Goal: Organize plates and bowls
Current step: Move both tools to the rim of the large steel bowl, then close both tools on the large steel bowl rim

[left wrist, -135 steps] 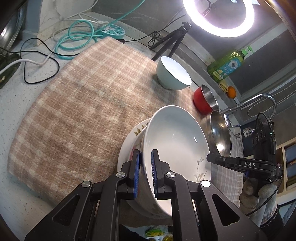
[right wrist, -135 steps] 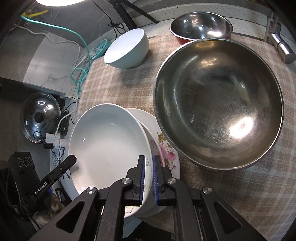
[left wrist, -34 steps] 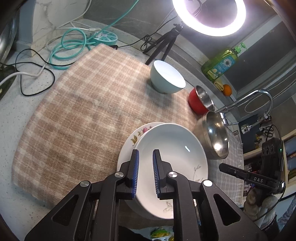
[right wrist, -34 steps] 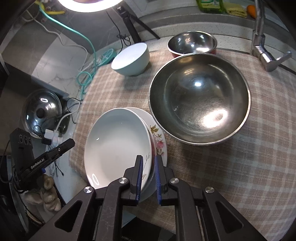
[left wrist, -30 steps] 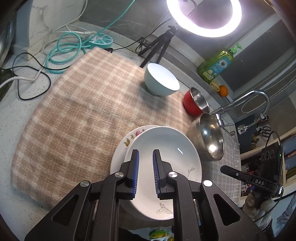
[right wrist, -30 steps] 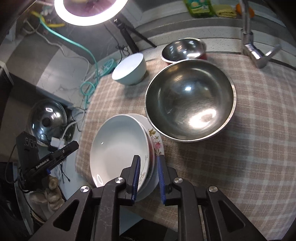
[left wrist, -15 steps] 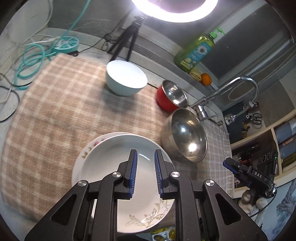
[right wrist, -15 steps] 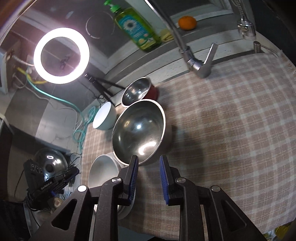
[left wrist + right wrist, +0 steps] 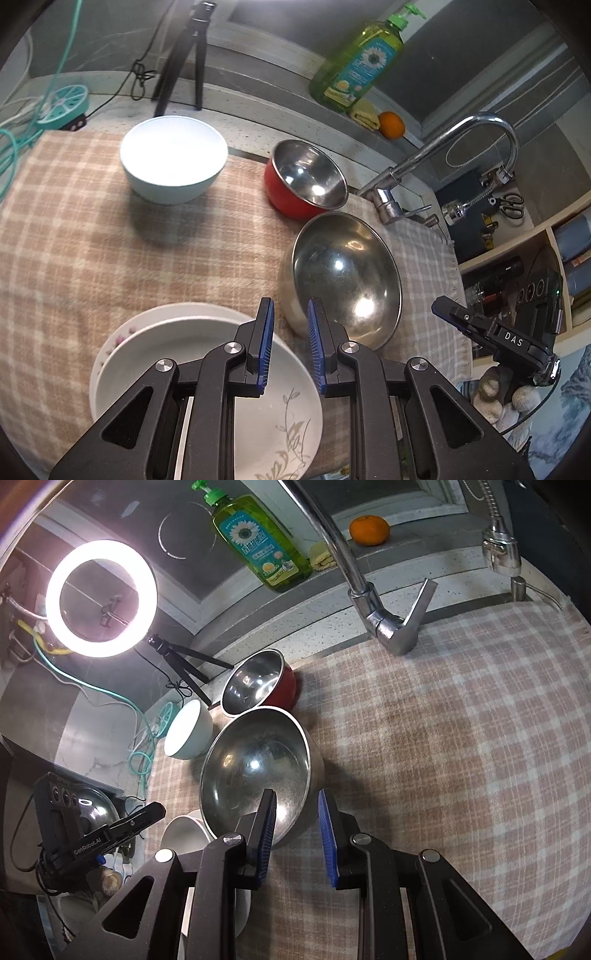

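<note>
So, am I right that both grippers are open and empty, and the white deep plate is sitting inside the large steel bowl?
Not quite: the white deep plate sits on the floral plate, beside the large steel bowl, as the left wrist view shows. Left gripper and right gripper are open and empty.

Dishes spread on the checked cloth.
White deep plate (image 9: 221,369) nests on floral plate (image 9: 122,334); big steel bowl (image 9: 345,278) just beside, red-sided steel bowl (image 9: 306,181) and pale bowl (image 9: 173,158) upright behind.
</note>
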Demonstrator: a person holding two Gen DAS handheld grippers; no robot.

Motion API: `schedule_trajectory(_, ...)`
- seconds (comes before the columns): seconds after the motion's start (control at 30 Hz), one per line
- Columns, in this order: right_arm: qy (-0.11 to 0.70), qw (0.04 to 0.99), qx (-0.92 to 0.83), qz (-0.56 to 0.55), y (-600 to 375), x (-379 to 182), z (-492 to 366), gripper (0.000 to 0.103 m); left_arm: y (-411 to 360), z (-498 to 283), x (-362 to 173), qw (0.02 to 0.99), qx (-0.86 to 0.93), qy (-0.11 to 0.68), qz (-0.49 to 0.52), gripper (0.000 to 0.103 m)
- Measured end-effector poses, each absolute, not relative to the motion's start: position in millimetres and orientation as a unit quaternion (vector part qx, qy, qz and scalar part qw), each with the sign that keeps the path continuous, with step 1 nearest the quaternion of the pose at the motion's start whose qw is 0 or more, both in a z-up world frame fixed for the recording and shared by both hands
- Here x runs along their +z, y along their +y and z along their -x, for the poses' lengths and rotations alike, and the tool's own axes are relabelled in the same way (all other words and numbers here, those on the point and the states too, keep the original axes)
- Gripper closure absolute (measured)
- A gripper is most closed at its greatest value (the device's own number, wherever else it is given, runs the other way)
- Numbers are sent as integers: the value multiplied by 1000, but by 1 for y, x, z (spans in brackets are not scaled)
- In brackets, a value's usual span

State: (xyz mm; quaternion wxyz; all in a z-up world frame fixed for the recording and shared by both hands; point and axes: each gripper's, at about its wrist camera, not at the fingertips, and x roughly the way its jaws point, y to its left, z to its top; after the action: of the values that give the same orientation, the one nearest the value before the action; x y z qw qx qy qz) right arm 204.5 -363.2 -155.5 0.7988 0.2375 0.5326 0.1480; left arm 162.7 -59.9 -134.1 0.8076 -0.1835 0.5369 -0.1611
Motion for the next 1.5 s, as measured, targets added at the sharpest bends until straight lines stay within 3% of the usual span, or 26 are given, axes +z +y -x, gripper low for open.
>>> schedule_trajectory(1.13,590,757,137,-245,-355,-202,-250,82,-85,-208,-163,784,-179,571,163,86)
schedule_trajectory(1.5,600,749,142,-243,-349,-208,-252,93,-86,-208,-166,783,-182,574,155,87)
